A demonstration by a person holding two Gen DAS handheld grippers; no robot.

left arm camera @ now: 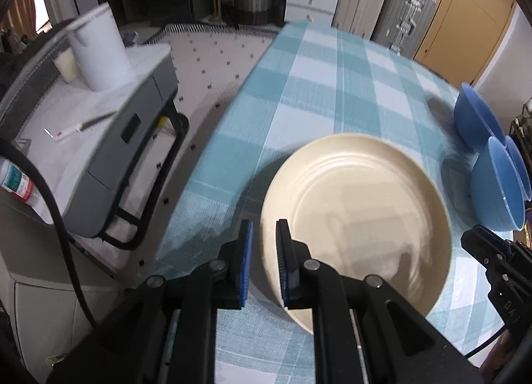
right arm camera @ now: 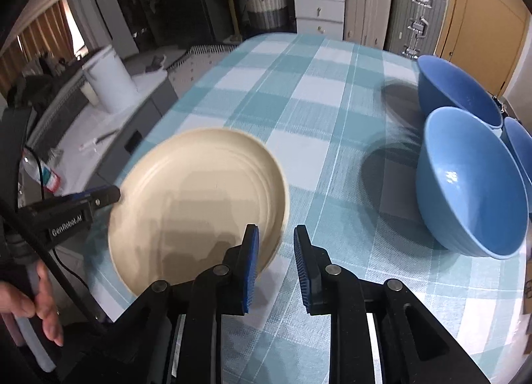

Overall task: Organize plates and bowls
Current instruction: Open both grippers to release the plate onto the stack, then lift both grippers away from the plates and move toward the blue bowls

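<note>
A cream plate (left arm camera: 359,217) lies on the teal checked tablecloth (left arm camera: 319,84). My left gripper (left arm camera: 265,234) has its jaws astride the plate's left rim, a narrow gap between them; I cannot tell whether they pinch the rim. In the right wrist view the plate (right arm camera: 199,204) sits left of centre with the left gripper (right arm camera: 106,196) at its left edge. My right gripper (right arm camera: 276,241) is open and empty, just right of the plate's near edge. Three blue bowls stand at the right: near (right arm camera: 472,184), far (right arm camera: 455,88), and one mostly cut off (right arm camera: 520,144). Bowls also show in the left wrist view (left arm camera: 498,184).
A grey side cabinet (left arm camera: 109,138) with a white canister (left arm camera: 99,48) stands left of the table. Drawers (right arm camera: 319,5), suitcases (right arm camera: 415,15) and a basket (right arm camera: 266,11) line the far wall. My right gripper shows at the right edge of the left wrist view (left arm camera: 498,261).
</note>
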